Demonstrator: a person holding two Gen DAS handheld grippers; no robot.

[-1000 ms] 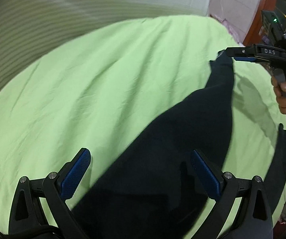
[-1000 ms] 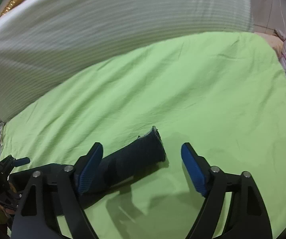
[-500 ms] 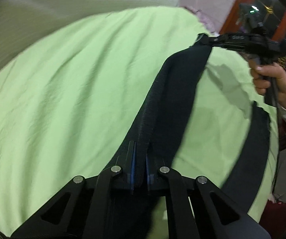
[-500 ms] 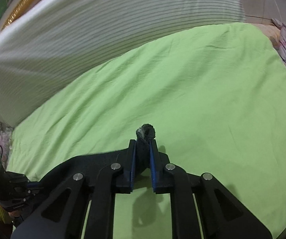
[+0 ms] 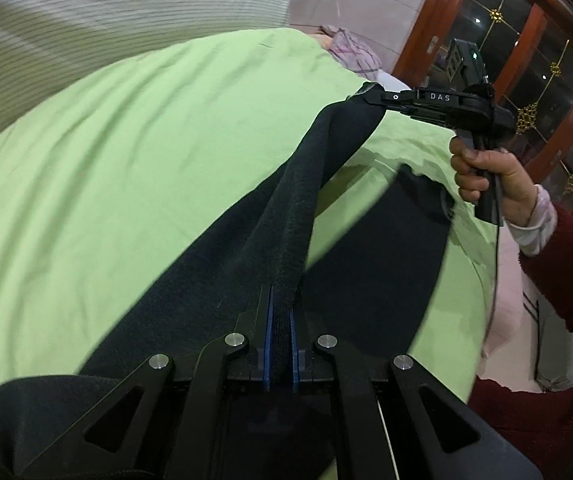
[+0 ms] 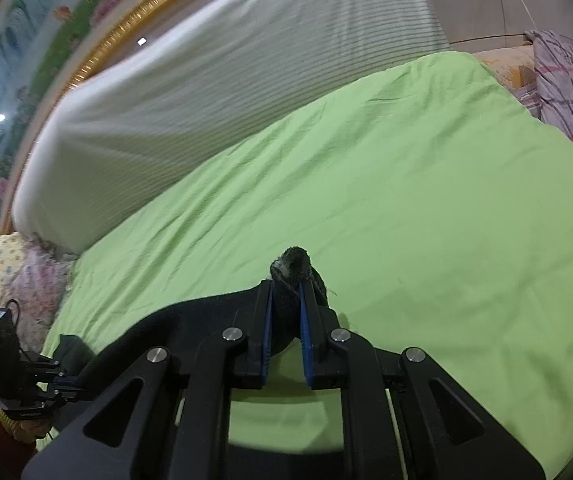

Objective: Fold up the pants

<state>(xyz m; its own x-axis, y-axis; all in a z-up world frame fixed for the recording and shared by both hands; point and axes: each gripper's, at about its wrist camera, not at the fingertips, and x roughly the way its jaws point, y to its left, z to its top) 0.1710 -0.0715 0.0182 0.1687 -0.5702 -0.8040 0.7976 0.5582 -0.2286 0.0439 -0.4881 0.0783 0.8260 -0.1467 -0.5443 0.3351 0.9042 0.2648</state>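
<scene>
While the green sheet (image 5: 134, 152) fills most of both views, with a striped bolster (image 6: 222, 92) along its far side, I see the dark pants (image 5: 214, 272) only partly on it: one leg is lifted and stretched between my two tools, the other leg (image 5: 390, 256) lies flat beneath it. My left gripper (image 5: 280, 312) is clamped tight on the near end of the raised leg, and my right gripper (image 6: 286, 304) is pinched on the hem, a tuft of cloth poking past its tips. I judge the fold barely begun: the lifted leg has yet to be laid over its twin, and the lengthwise folds all remain.
</scene>
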